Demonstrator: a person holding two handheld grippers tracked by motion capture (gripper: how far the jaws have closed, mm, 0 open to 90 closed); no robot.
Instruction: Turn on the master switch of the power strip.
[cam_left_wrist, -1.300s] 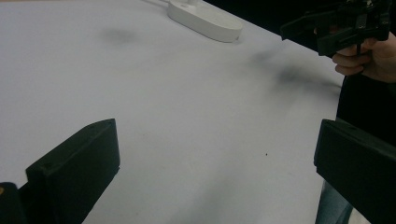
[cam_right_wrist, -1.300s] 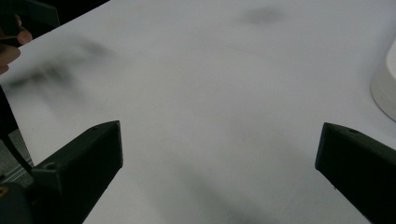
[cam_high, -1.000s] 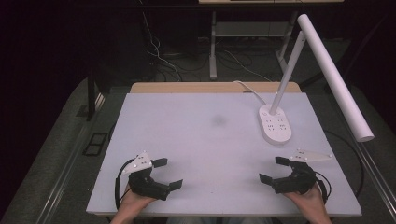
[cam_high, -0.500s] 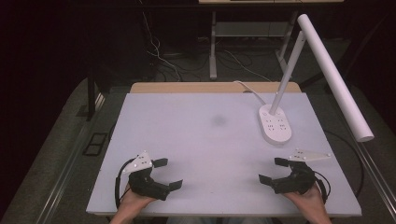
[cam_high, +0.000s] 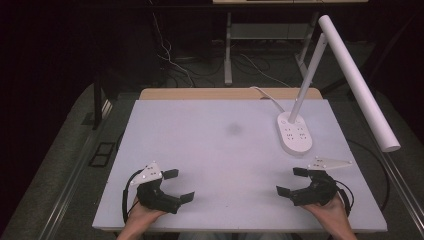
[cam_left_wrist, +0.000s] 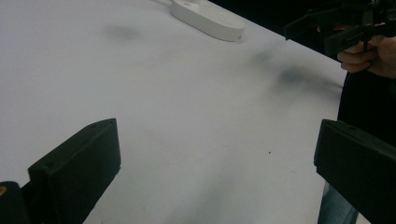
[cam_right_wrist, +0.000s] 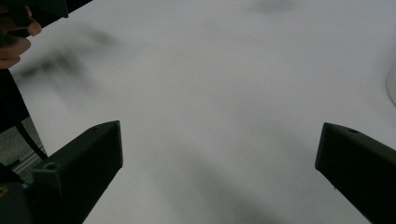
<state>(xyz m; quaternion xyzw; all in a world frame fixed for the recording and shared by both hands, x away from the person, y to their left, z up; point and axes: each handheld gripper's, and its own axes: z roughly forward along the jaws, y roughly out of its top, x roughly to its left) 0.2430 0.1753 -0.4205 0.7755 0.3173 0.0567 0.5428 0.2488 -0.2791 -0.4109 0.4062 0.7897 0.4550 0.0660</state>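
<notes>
Grippers, both black two-jawed tools: the left gripper (cam_high: 174, 185) and right gripper (cam_high: 291, 182) rest wide apart and empty near the white tabletop's (cam_high: 210, 150) front edge, seemingly parked ready, with the white desk lamp (cam_high: 294, 132) beyond the right one.

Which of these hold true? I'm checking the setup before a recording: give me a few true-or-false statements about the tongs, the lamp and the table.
1. Both the left tongs and the right tongs are open. True.
2. The white desk lamp with the oval base stands on the person's left half of the white rectangular table. False: it stands on the right half, beyond the right tongs.
3. The left tongs grip a small block. False: nothing is between the jaws.
4. A faint dark smudge marks the table left of the lamp base. True.
</notes>
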